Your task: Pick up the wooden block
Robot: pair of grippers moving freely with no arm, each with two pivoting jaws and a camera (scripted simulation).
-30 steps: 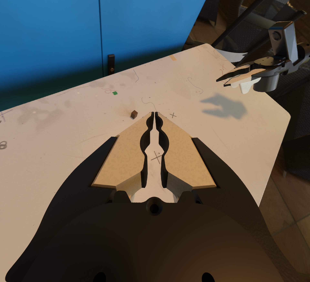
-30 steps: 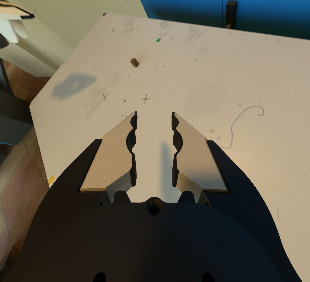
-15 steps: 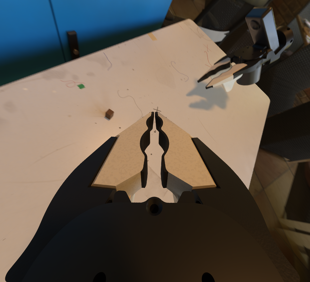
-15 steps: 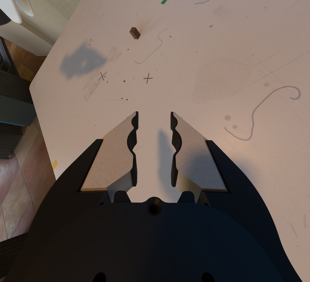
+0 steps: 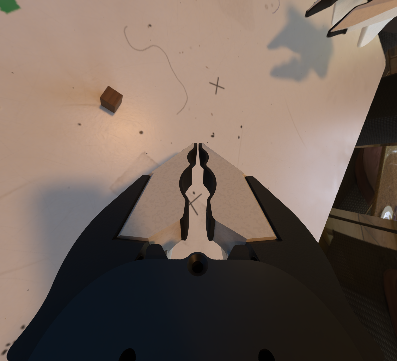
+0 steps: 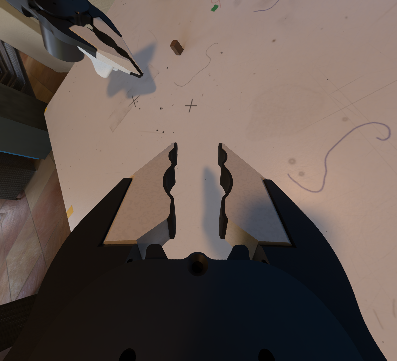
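Right wrist view shows the bench (image 6: 279, 93), a pale, scuffed top marked with pen scribbles and two small crosses, filling most of the picture; its left edge and a cut corner lie at my left. My right gripper (image 6: 197, 144) hangs over the near-middle of the top with its jaws apart and nothing between them. My left gripper (image 6: 137, 72) sits near the left edge, tips pointed down toward the surface, jaws drawn together and holding nothing; its own camera confirms the tips (image 5: 197, 144) all but meet. The wooden block (image 6: 176, 47), small and dark brown, rests free on the bench, toward the far side and nearer the left edge, just beyond the left gripper, touching neither. A green scrap (image 6: 214, 8) lies farther back.

Judgement: approach step, no grasp yet. Next, one gripper must centre open jaws astride the block, then descend and close.
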